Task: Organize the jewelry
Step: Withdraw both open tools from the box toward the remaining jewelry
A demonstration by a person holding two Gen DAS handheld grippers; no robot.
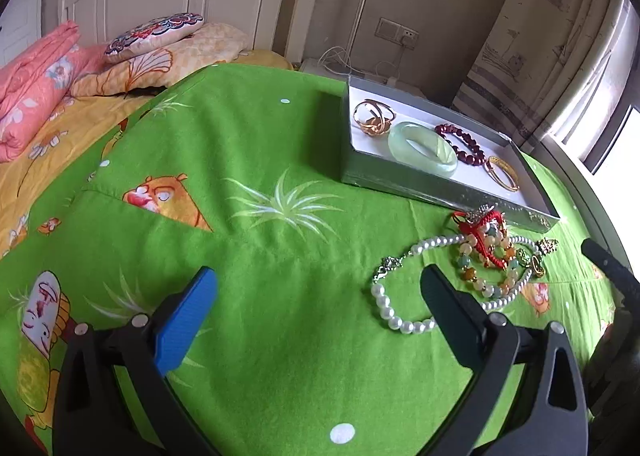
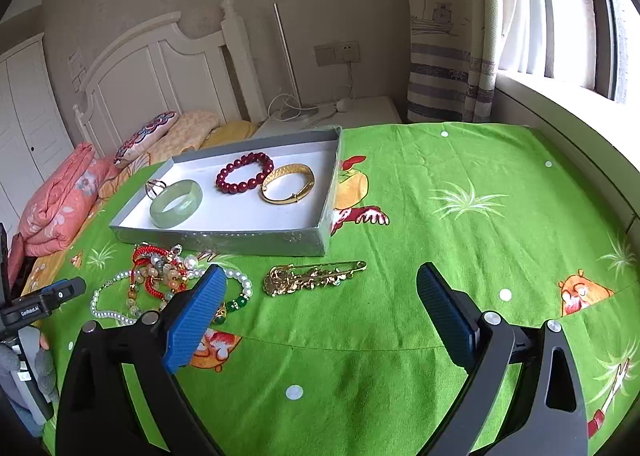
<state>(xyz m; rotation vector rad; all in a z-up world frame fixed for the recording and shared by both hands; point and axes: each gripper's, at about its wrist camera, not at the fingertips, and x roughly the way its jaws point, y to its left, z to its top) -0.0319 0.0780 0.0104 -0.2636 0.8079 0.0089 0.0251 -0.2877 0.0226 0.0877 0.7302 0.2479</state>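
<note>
Both hand-held grippers, left (image 1: 316,292) and right (image 2: 318,288), hover level over the green cloth (image 2: 440,216), fingers spread wide, holding nothing, near the jewelry tray (image 2: 224,234).

In the right wrist view, the tray (image 2: 224,234) sits upper left of centre on the desk (image 2: 440,240), holding a bangle (image 2: 176,203), bead bracelet (image 2: 245,173) and hinged bracelet (image 2: 288,183). Below it lie a tangled pile (image 2: 160,276) at left and a brooch (image 2: 312,278) at right.
</note>
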